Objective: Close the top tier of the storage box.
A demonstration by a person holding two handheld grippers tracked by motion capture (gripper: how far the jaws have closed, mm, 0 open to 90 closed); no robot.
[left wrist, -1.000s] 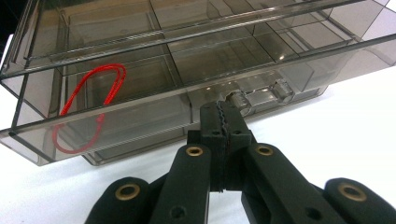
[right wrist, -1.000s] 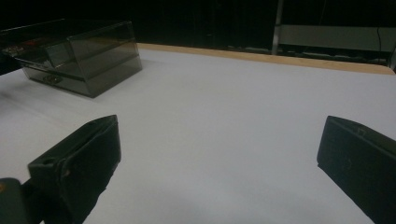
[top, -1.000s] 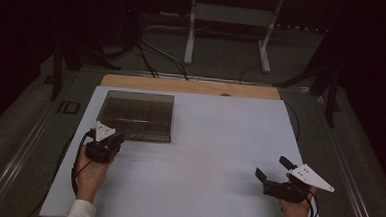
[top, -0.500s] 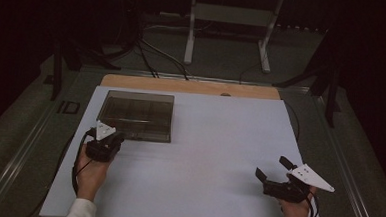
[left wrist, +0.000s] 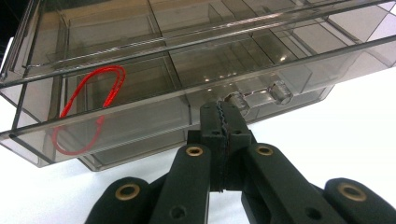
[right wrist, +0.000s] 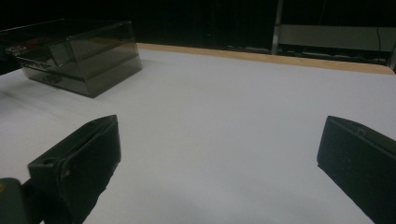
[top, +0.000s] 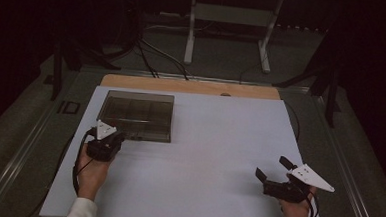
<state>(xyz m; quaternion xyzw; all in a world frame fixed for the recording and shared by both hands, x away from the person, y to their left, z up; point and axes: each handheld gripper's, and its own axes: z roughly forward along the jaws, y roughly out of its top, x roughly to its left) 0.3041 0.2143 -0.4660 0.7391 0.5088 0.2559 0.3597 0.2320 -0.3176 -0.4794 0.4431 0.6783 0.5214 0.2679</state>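
Box (top: 139, 114): clear, upper left of frame, on counter (top: 218, 155).
Left tool (left wrist: 224, 114): jaws together at box front.
Right tool (top: 273, 174): jaws apart, lower right.

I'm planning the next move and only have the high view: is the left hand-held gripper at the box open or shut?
Observer: Shut. In the left gripper view the left hand-held gripper has its jaws pressed together, tips right at the clear handle on the box front.
Operator: Anything inside the box?
Observer: A red looped cord lies in one compartment of the smoky box.
Operator: And the right one?
Observer: The right hand-held gripper has its jaws wide apart over the white table, with nothing between them.
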